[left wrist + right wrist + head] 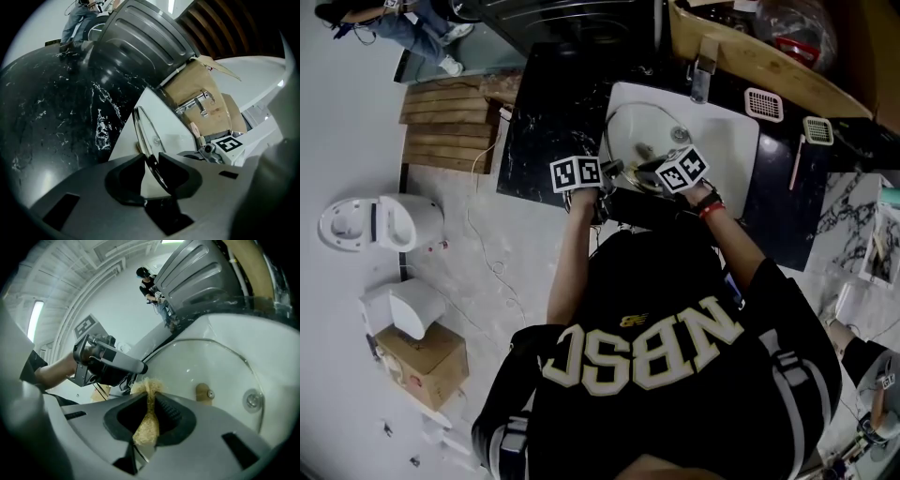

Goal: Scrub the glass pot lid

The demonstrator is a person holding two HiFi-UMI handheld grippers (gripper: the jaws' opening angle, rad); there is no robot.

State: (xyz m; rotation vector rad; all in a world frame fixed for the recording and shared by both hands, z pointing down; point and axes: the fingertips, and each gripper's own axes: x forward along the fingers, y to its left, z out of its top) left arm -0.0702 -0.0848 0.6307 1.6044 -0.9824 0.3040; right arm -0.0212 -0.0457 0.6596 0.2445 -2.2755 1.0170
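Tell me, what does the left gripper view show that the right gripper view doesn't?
Only the left gripper view: the left gripper with its jaws clamped on the glass lid's rim, seen edge-on, plus the faucet. Only the right gripper view: the right gripper with its jaws shut on a tan scrubber, and the drain. Both: the lid, the white sink, the grey appliance behind.
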